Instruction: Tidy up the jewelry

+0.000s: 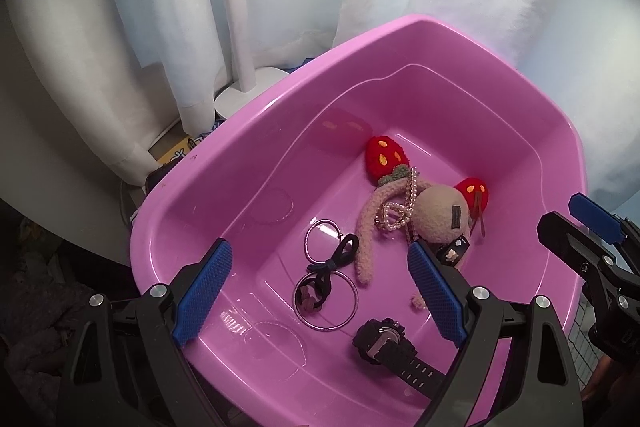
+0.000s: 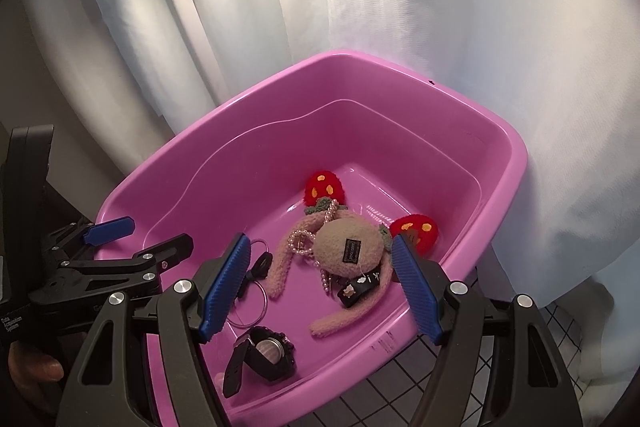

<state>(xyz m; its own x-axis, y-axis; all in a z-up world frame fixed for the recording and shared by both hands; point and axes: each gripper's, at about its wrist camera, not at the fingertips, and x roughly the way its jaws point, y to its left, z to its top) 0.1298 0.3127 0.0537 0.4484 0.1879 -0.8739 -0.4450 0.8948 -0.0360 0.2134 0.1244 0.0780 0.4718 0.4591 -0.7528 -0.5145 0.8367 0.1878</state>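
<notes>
pink tub (image 1: pixel 224 187) holds: 1 plush toy (image 1: pixel 440 213) with 2 strawberries | 1 pearl strand (image 1: pixel 400 211) on toy | 2 metal rings (image 1: pixel 320 239) | 1 black watch (image 1: pixel 384 345) | left gripper (image 1: pixel 320 291) jaws spread, empty | right gripper (image 2: pixel 320 287) jaws spread, empty

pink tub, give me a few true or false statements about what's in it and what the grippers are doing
1. The black watch lies inside the pink tub. True.
2. The left gripper is shut on a hoop. False: it is open and holds nothing.
3. The pearl string lies draped over the plush toy. True.
4. The plush toy's strawberry ends are blue. False: they are red with yellow spots.
5. The right gripper is open above the tub. True.
6. The metal hoops hang on the tub's rim. False: they lie on its floor.
</notes>
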